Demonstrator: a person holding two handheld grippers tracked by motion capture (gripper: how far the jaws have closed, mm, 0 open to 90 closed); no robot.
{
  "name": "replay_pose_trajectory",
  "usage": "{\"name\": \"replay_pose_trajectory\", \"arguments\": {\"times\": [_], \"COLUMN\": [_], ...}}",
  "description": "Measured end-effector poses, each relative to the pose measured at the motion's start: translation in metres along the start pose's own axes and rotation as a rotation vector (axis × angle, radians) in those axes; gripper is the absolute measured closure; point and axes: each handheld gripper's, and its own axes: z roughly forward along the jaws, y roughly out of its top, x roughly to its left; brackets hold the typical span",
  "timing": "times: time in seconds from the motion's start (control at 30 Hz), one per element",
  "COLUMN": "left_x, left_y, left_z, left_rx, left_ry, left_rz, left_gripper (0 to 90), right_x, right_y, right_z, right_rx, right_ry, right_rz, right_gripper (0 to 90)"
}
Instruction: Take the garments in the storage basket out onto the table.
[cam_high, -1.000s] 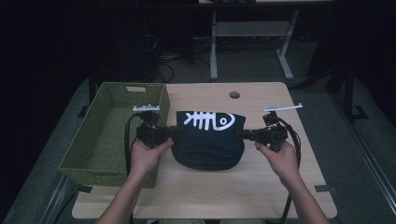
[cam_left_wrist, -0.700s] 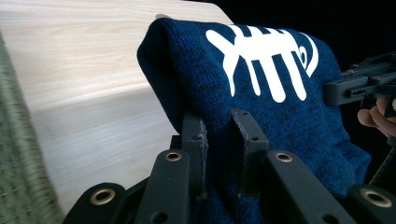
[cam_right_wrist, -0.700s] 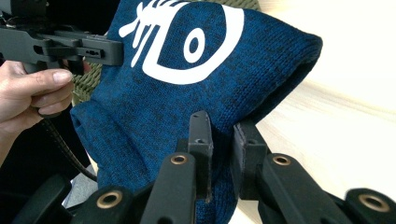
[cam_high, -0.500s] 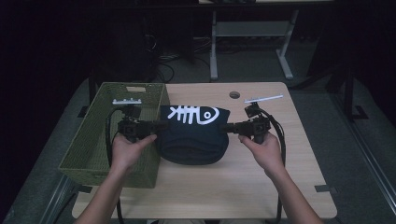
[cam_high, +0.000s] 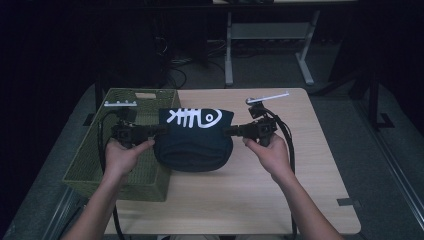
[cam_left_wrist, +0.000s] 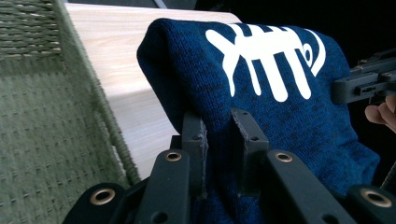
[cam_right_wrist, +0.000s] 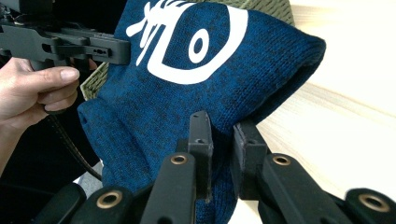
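2 grippers carry a folded navy sweater (cam_high: 194, 137) with a white fish-skeleton print, one at each end. The left gripper (cam_high: 150, 131) has its jaws nearly closed, pinching a fold of knit at the sweater's left edge; in the left gripper view the 2 pads clamp the cloth between them. The right gripper (cam_high: 231, 131) does the same at the opposite edge, jaws narrow and biting into the fabric. The sweater hangs between the 2 grippers, sagging below them, its lower bulge near or on the table (cam_high: 280, 185); I cannot tell if it is fully clear.

Just beyond and below the left gripper sits the green woven basket (cam_high: 90, 170), its near wall close beside that gripper's jaws. From the right gripper, the basket lies past the sweater, on its far side.

This looks like the carrying step: the folded bundle is held at both ends and is on its way to the basket. The next move, as I judge it, calls for keeping both grips tight, lifting the sagging middle above the basket rim, and shifting both grippers together toward the left gripper's side before lowering.
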Motion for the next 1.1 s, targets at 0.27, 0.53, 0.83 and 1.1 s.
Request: {"name": "replay_pose_trajectory", "arguments": {"times": [0.27, 0.53, 0.83, 1.1], "left_x": [0.015, 0.030, 0.049, 0.066], "left_y": [0.003, 0.005, 0.008, 0.001], "left_z": [-0.016, -0.032, -0.053, -0.067], "left_rx": [-0.008, -0.018, -0.022, -0.033], "left_ry": [0.026, 0.058, 0.090, 0.118], "left_rz": [-0.010, -0.025, -0.043, -0.067], "left_gripper": [77.2, 77.2, 77.2, 77.2], "right_x": [0.008, 0.021, 0.033, 0.047], "right_y": [0.013, 0.028, 0.042, 0.051], "right_z": [0.017, 0.036, 0.061, 0.084], "right_rx": [0.003, 0.013, 0.025, 0.054], "right_ry": [0.027, 0.044, 0.068, 0.081], "right_rz": [0.001, -0.018, -0.016, -0.027], "right_gripper": [79.5, 79.5, 79.5, 79.5]}}
